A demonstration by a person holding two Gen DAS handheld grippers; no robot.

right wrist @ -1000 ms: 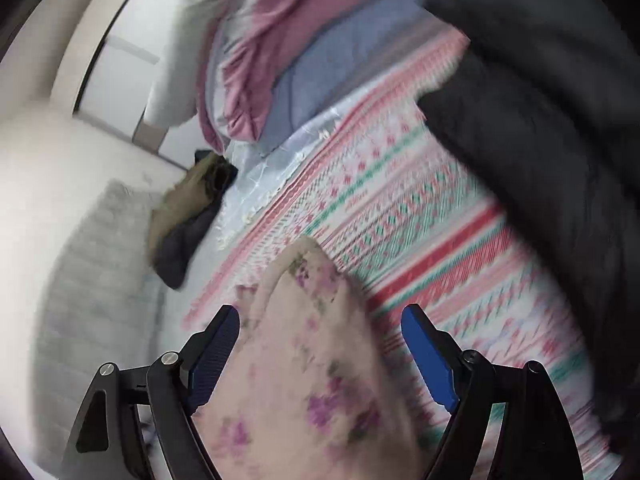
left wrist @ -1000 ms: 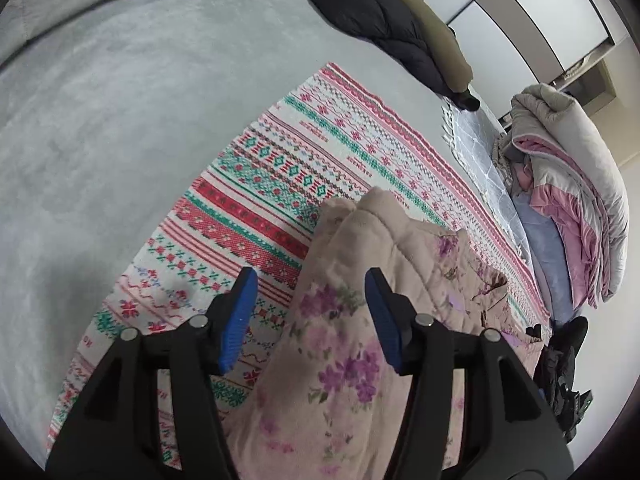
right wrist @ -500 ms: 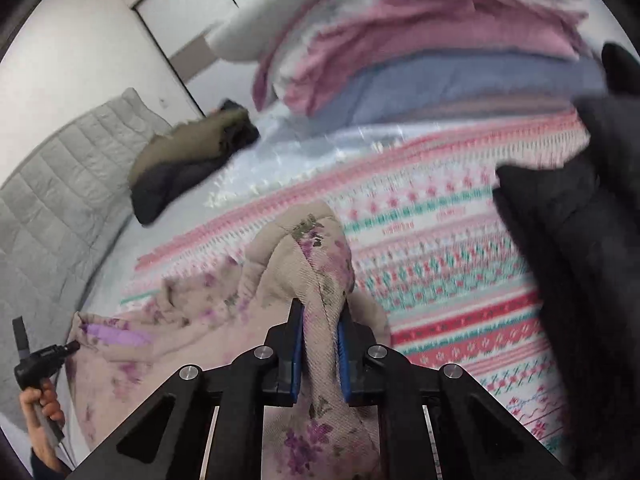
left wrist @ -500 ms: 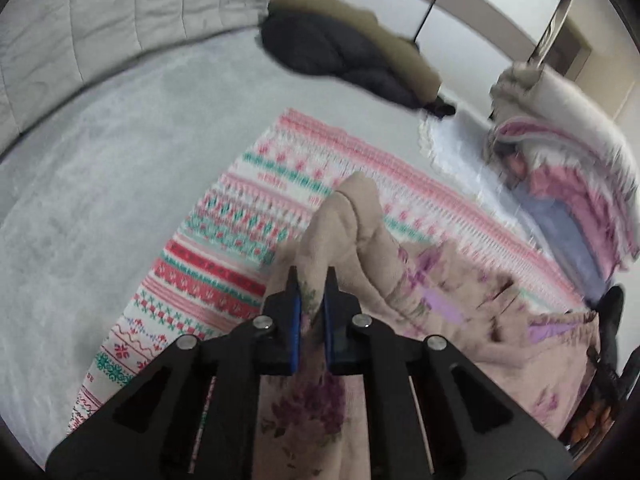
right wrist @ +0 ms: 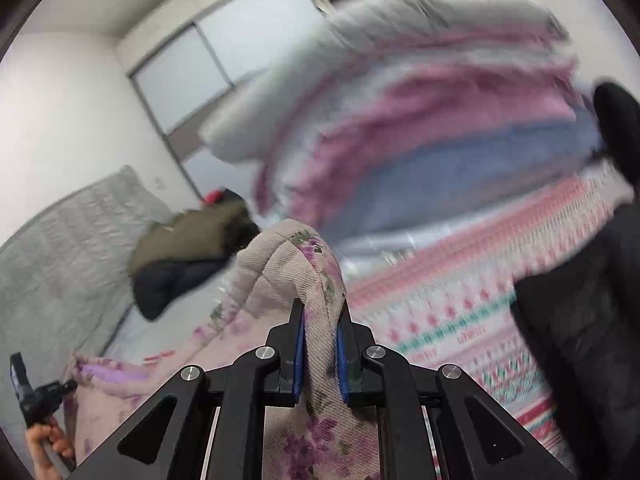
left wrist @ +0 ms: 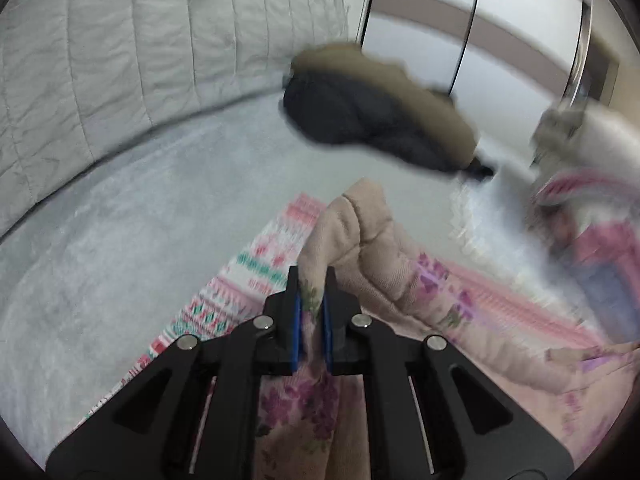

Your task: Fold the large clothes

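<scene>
A beige padded garment with purple flowers (left wrist: pixel 384 264) is lifted off a striped patterned rug (left wrist: pixel 240 280). My left gripper (left wrist: pixel 310 300) is shut on one bunched corner of it. My right gripper (right wrist: pixel 320 320) is shut on another bunched corner of the garment (right wrist: pixel 288 264), above the rug (right wrist: pixel 460 300). The cloth hangs down between both sets of jaws and stretches from one gripper to the other. The left gripper also shows at the lower left of the right wrist view (right wrist: pixel 36 392), at the garment's far end.
A dark and olive jacket (left wrist: pixel 380 116) lies on the grey carpet (left wrist: pixel 100 260) by the wall. A pile of pink, white and blue bedding (right wrist: pixel 420 112) stands beside the rug. A black garment (right wrist: pixel 592 320) lies at the right. A quilted grey mattress (left wrist: pixel 120 40) leans at the left.
A second ago both grippers were open around the garment; both closed on it and have since lifted it, tilting the views upward.
</scene>
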